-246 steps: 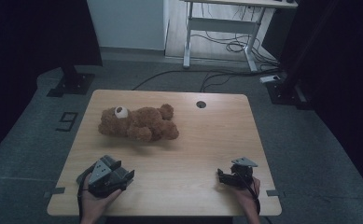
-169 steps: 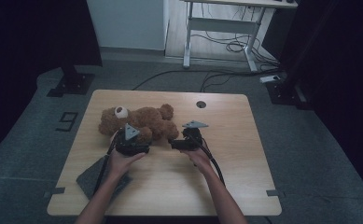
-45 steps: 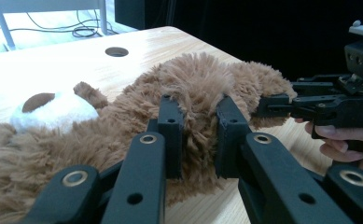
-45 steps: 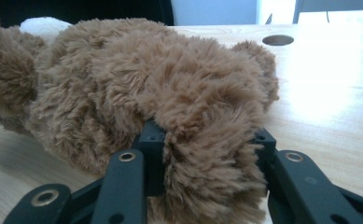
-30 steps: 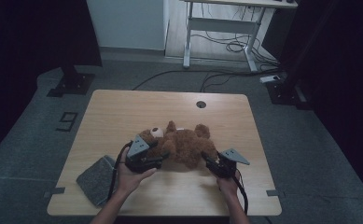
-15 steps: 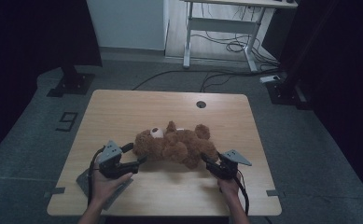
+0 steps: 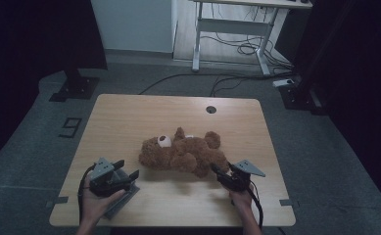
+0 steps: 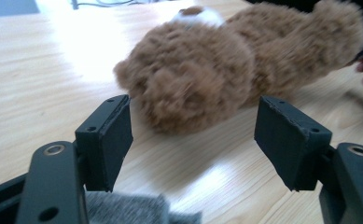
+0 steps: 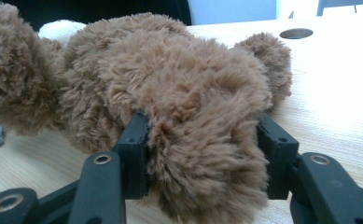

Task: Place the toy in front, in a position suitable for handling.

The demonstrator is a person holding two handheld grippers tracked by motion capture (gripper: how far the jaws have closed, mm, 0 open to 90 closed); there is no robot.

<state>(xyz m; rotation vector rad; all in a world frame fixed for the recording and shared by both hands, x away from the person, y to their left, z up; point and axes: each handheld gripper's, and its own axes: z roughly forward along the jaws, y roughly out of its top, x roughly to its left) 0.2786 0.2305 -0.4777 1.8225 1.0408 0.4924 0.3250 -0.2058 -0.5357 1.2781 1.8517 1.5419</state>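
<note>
- High view: teddy bear (image 7: 183,154) lies mid-counter (image 7: 129,117), long axis left-to-right.
- Right tongs (image 7: 221,174), lower right, clamp its leg, jaws having just eased wider.
- Left tongs (image 7: 127,169), lower left, gape empty beside its head, over a grey cloth (image 7: 122,198).

This looks like a lab or recording studio. A lone wooden table (image 7: 129,117) stands on grey carpet, hemmed by dark curtains (image 7: 26,44) and black stand feet (image 7: 75,88). Beyond its far edge, loose cables (image 7: 237,49) trail under a white desk frame (image 7: 227,24).
</note>
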